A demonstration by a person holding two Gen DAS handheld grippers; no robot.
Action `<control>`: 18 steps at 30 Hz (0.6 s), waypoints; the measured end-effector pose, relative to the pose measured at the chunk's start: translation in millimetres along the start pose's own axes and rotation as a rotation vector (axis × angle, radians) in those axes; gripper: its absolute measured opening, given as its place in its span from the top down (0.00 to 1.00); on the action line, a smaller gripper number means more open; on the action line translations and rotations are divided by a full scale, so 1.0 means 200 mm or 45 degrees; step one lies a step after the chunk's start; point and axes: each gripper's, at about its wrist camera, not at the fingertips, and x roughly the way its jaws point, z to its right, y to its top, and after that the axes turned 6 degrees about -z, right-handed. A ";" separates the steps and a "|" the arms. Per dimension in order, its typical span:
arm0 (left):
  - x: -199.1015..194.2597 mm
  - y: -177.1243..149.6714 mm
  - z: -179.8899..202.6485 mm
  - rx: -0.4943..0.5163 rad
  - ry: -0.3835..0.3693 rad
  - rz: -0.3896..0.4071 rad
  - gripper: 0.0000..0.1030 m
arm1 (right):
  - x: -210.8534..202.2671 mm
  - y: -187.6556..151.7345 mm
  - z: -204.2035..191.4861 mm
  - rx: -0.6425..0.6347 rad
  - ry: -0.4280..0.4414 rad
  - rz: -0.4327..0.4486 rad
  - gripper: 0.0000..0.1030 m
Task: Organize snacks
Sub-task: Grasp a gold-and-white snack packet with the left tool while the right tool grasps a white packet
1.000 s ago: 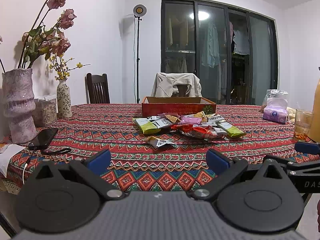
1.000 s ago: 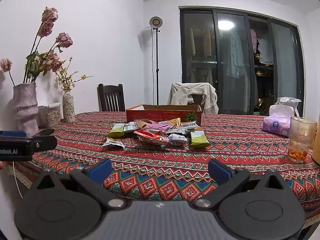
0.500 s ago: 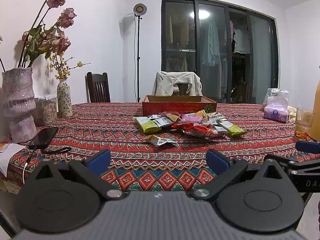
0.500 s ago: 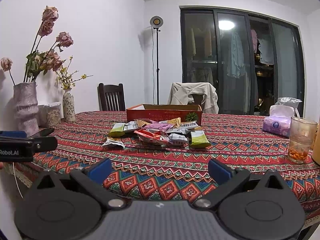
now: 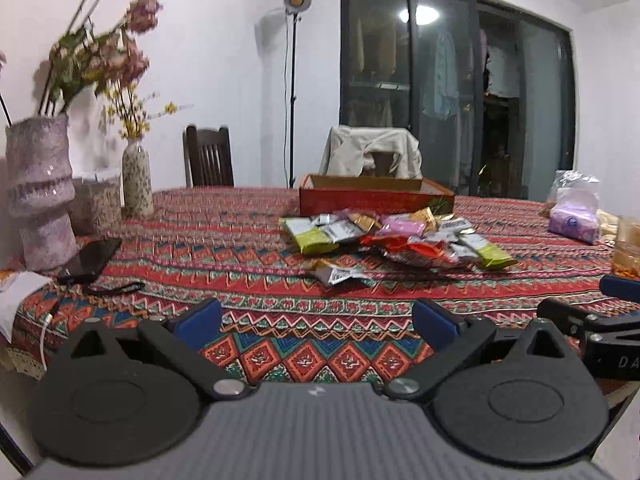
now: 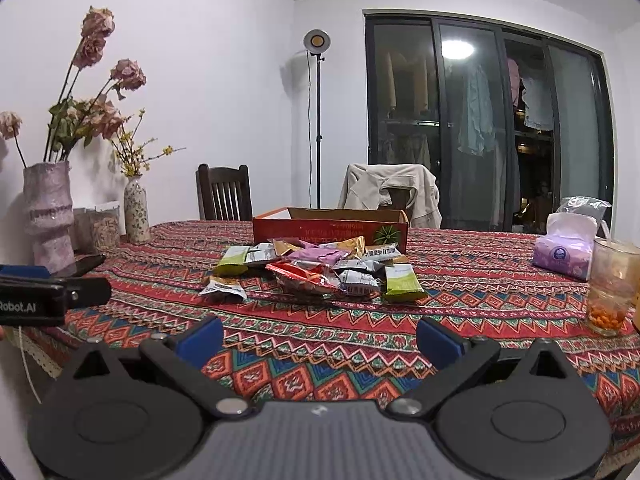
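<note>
A heap of snack packets [image 5: 400, 236] [image 6: 320, 266] lies mid-table in front of a low red cardboard box [image 5: 376, 198] [image 6: 330, 230]. One silver and gold packet [image 5: 338, 274] [image 6: 223, 288] sits apart, nearest the front edge. My left gripper [image 5: 318, 322] is open over the near table edge, well short of the snacks, nothing between its blue pads. My right gripper [image 6: 320, 338] is open too, also empty, over the front edge. Each view catches the other gripper at its side.
On the patterned tablecloth [image 5: 248, 248] stand a tall purple vase [image 5: 38, 196], a small vase [image 5: 137, 182], a jar [image 5: 94, 204] and a phone [image 5: 90, 260] at left. Tissue pack [image 6: 564, 250] and a glass [image 6: 610, 286] sit right. Chairs [image 6: 224, 196] stand behind.
The left gripper has shifted slightly forward and left; its view is a little blurred from motion. The right gripper has barely moved. Both stay open.
</note>
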 end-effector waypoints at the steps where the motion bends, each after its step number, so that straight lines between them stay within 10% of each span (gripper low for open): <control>1: 0.03 0.01 0.00 -0.001 -0.002 -0.016 0.00 | 0.02 0.01 0.01 -0.003 0.000 -0.003 0.00; 18: 0.87 0.32 0.10 -0.067 -0.099 -0.273 0.00 | 0.61 0.27 0.25 0.053 -0.037 -0.123 0.04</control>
